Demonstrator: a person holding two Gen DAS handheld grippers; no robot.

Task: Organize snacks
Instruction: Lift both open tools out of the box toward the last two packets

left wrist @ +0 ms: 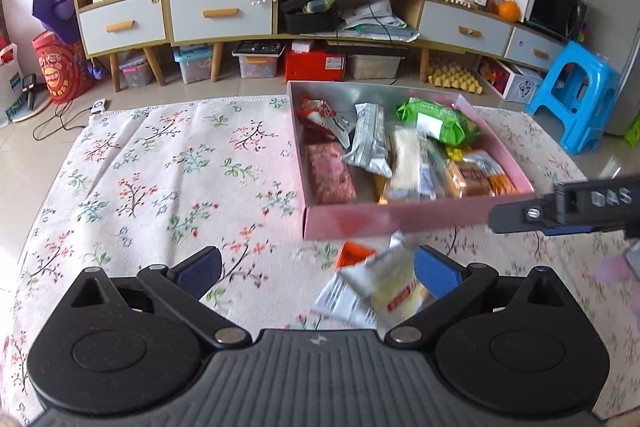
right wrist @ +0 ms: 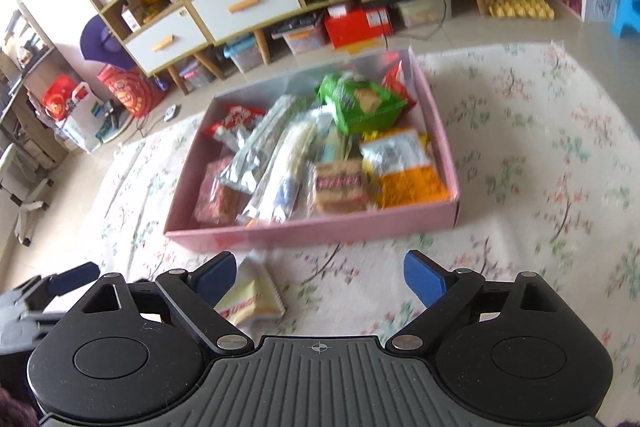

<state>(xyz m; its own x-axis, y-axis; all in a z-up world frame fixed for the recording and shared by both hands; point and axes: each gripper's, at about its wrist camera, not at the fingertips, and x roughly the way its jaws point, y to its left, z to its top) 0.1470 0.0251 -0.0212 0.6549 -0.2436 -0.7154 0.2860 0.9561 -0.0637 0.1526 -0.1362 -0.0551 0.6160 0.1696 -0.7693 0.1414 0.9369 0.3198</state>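
A pink box (left wrist: 400, 217) stands on a flowered cloth, filled with several snack packs, among them a green bag (left wrist: 440, 121) and a silver pack (left wrist: 370, 141). In front of it a white and yellow snack packet (left wrist: 384, 287) lies against the inside of the right finger of my left gripper (left wrist: 318, 267), whose jaws stand wide open. An orange packet (left wrist: 352, 253) peeks out behind it. In the right wrist view my right gripper (right wrist: 320, 277) is open over the cloth before the pink box (right wrist: 312, 231). The yellow packet (right wrist: 252, 299) lies by its left finger.
The flowered cloth (left wrist: 160, 167) covers the floor around the box. A low cabinet (left wrist: 224, 15) with drawers and storage bins lines the far wall, and a blue stool (left wrist: 576, 95) stands at the right. A finger of the right gripper (left wrist: 520, 215) reaches in near the box's front right corner.
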